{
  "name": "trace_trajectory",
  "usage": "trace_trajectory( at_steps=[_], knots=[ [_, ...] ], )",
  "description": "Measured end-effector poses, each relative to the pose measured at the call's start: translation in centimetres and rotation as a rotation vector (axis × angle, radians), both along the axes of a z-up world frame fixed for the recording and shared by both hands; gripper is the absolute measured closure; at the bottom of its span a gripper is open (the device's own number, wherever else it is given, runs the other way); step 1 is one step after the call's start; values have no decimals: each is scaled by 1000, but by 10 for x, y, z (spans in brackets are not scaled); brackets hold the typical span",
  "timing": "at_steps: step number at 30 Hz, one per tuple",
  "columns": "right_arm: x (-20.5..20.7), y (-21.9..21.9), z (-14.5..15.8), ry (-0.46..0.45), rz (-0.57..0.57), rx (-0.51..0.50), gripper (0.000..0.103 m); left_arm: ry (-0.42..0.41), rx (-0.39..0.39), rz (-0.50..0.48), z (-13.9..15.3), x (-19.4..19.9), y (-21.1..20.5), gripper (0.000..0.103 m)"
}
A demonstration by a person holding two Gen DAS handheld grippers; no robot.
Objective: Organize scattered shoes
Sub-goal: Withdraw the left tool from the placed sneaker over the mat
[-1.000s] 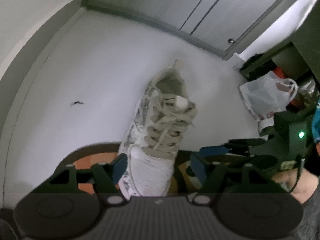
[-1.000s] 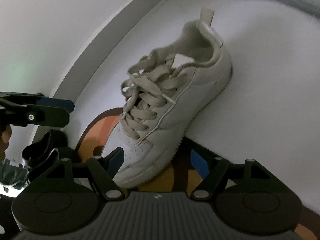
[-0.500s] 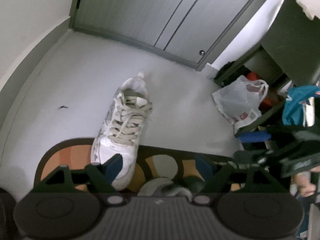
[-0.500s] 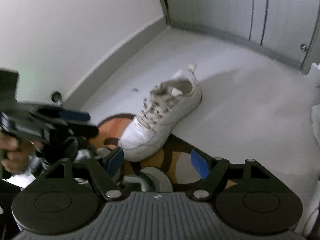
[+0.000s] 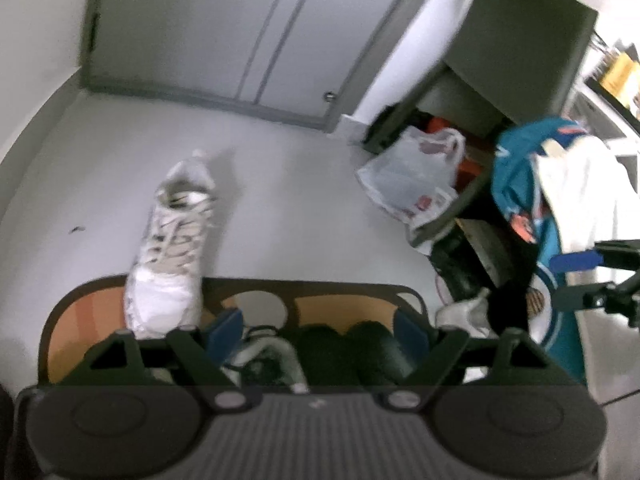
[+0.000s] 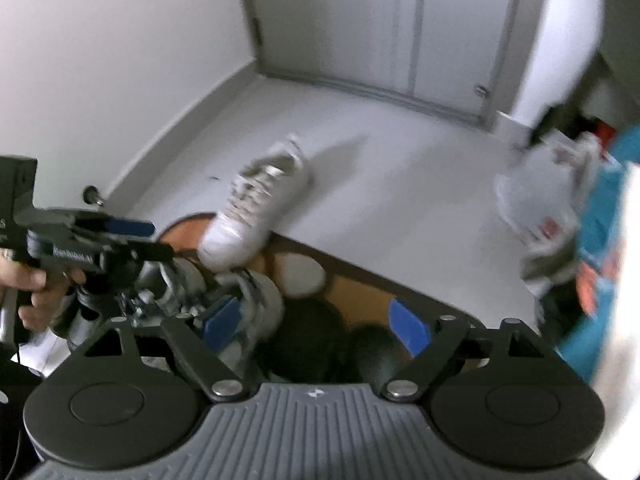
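A white lace-up sneaker (image 5: 172, 248) lies on the pale floor with its toe on the orange-and-brown patterned mat (image 5: 340, 304); the right wrist view shows the sneaker (image 6: 256, 216) too. My left gripper (image 5: 320, 330) hangs open above the mat's near side, nothing between its fingers. My right gripper (image 6: 316, 322) is also high above the mat, its jaws opening and holding nothing. Below them sit a grey sneaker (image 6: 248, 300) and dark shoes (image 6: 320, 344). Each gripper shows in the other's view: the left gripper (image 6: 148, 240) and the right gripper (image 5: 568, 280).
A white plastic bag (image 5: 412, 184) lies by a dark open cabinet (image 5: 500, 92) at the right. Teal and white cloth (image 5: 520, 184) hangs nearby. Grey sliding doors (image 5: 240, 32) close the back. A door stop (image 6: 93, 196) sticks out of the left wall. A hand (image 6: 36, 292) holds the left gripper.
Both grippers have risen and pulled back from the white sneaker, which stays on the floor and looks smaller. The mat, the other shoes and the cabinet have come into view.
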State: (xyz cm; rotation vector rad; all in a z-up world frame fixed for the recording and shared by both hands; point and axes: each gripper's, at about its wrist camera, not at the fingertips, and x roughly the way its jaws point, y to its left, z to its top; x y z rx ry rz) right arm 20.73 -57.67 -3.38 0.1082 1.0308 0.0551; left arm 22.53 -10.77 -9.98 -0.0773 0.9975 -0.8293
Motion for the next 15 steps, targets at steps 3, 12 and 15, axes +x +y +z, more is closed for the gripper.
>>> trace_trajectory(
  at_steps=[3,12,15],
  knots=[
    [-24,-15,1,-3,-71,-7,16,-6,2,-57,3,-9,-24,19],
    [-78,-24,-8,-63,-144,-45,16,60,-67,-163,-8,-27,-109,22],
    [-78,-9,-9,-59,-48,-141,16,68,-102,-203,-11,-36,-142,24]
  ],
)
